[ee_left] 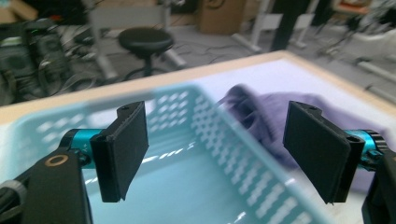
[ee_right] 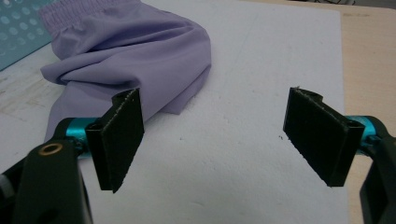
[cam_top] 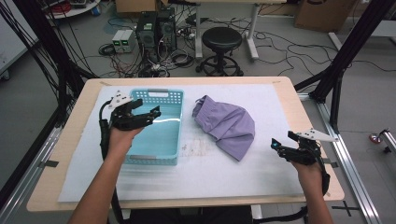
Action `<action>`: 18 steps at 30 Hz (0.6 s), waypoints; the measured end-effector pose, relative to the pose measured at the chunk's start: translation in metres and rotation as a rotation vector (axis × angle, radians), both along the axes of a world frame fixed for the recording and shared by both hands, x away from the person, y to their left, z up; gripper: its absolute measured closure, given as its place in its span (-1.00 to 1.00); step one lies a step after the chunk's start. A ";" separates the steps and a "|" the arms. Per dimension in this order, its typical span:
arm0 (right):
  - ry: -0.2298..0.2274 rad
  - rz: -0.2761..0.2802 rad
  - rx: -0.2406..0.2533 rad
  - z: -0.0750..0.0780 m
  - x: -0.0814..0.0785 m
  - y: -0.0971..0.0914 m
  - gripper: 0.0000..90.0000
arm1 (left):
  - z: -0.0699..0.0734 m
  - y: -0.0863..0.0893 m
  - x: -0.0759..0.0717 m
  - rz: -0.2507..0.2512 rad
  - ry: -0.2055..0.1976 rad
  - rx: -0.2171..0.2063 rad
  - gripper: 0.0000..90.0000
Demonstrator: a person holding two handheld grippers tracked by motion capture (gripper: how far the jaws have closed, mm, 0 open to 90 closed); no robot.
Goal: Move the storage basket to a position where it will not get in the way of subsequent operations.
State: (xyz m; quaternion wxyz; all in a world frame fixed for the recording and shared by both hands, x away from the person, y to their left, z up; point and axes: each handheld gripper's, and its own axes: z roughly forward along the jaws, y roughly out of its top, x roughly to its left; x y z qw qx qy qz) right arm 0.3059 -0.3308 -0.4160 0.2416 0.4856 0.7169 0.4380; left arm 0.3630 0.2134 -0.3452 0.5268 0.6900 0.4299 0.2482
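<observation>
A person's left gripper (cam_top: 148, 111) hovers over the blue basket (cam_top: 164, 156), jaws spread wide and empty. The right gripper (cam_top: 280, 143), equally wide, hangs above the white mat (cam_top: 261, 158) just beside the crumpled lilac shorts (cam_top: 227, 124), which lie right of the basket.

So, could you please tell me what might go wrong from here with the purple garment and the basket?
The purple garment lies crumpled, so the open right gripper may pinch just one layer and drag it across the white mat. The open left gripper hovers over the light blue basket, and could knock it sideways.
</observation>
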 end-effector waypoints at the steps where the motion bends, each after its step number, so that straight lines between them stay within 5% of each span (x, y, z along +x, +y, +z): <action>1: 0.001 0.000 0.000 0.000 0.000 0.000 -0.54 | -0.003 0.006 -0.001 0.017 0.006 0.003 -0.51; 5: 0.002 0.004 -0.004 -0.001 0.001 0.001 -0.54 | -0.013 0.037 -0.007 0.091 0.058 0.025 -0.48; 18: 0.004 0.003 -0.001 -0.001 -0.001 0.000 -0.54 | -0.032 0.083 -0.015 0.221 0.126 0.040 -0.42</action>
